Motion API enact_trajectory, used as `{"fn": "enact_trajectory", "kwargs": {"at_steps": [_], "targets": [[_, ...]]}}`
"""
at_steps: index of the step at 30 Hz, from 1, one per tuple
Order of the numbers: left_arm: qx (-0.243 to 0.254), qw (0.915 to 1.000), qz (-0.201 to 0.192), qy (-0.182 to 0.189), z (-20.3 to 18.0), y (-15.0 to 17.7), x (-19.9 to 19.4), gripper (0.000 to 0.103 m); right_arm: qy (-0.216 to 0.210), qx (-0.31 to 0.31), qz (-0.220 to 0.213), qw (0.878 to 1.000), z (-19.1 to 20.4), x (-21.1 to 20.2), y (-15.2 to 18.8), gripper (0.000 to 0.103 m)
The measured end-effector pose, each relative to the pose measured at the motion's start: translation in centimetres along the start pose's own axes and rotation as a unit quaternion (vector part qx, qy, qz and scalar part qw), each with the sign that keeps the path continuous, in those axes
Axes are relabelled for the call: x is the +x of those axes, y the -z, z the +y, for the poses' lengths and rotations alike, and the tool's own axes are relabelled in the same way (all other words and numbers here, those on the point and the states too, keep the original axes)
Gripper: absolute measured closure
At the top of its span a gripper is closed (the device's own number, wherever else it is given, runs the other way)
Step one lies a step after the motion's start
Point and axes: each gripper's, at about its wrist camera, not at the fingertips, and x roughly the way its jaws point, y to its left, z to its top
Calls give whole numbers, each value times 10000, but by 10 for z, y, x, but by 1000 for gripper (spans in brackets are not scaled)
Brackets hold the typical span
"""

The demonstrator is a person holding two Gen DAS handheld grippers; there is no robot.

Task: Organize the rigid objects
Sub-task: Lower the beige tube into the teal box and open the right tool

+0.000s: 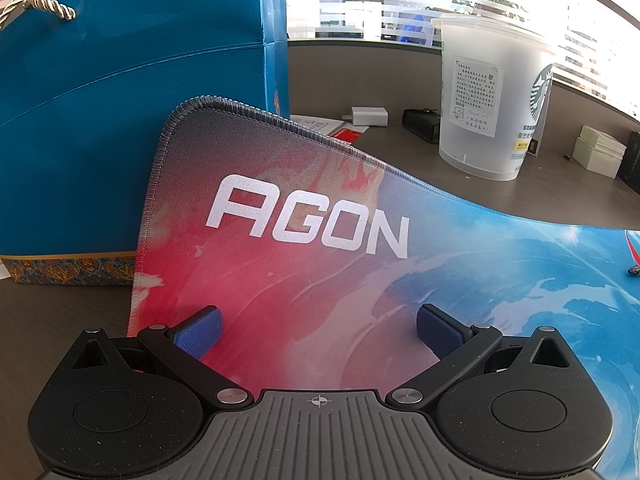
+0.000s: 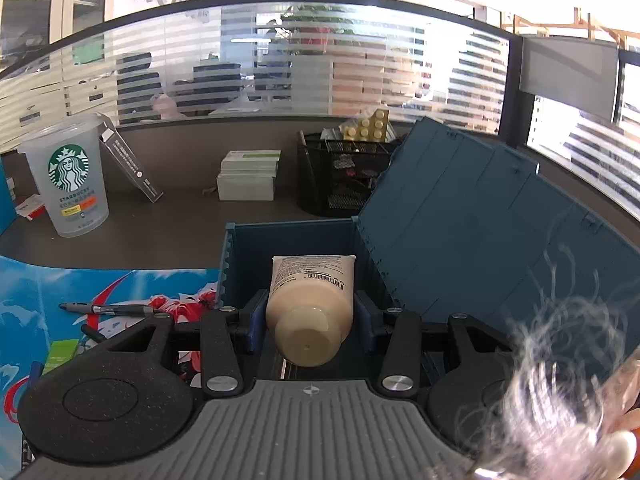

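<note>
In the right wrist view my right gripper [image 2: 310, 316] is shut on a beige cosmetic tube [image 2: 310, 300], cap towards the camera, held over the open blue storage box [image 2: 296, 240]. The box lid [image 2: 472, 216] stands open to the right. A black pen [image 2: 106, 309] lies on the desk mat [image 2: 80, 288] to the left. In the left wrist view my left gripper [image 1: 318, 330] is open and empty, low over the red and blue AGON mat [image 1: 304, 232], whose far left corner curls up.
A blue gift bag [image 1: 120, 120] stands left of the mat. A Starbucks cup [image 1: 492, 96] [image 2: 68, 176] stands on the desk behind it. A black mesh organiser [image 2: 344, 172], stacked white boxes [image 2: 248, 180] and a white charger [image 1: 370, 116] sit further back.
</note>
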Motion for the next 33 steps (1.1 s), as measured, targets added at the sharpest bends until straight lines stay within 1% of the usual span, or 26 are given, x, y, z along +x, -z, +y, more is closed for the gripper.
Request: {"fn": "enact_trajectory", "kwargs": {"at_steps": [5,16,23,25,26,28,31,32,33], "targets": [[0,10000,0,0,0,0,0,0,2,75,120,9999,-2,10,2,61],[-1,10000,0,-1,0,0,0,0,70,-184,293,9994,8,24,1,61],[-2,10000,0,-1,0,0,0,0,95,-182,341,9992,12,27,1,60],[-1,10000,0,-1,0,0,0,0,126,-217,329,9991,13,28,1,59],[-2,10000,0,-1,0,0,0,0,129,-232,325,9991,14,28,0,56],[-2,10000,0,-1,0,0,0,0,185,-294,302,9989,15,27,0,54],[-2,10000,0,-2,0,0,0,0,214,-307,241,9990,14,21,0,47],[-2,10000,0,-2,0,0,0,0,208,-306,210,9991,14,19,0,43],[-2,10000,0,-2,0,0,0,0,211,-291,173,9992,14,17,0,41]]}}
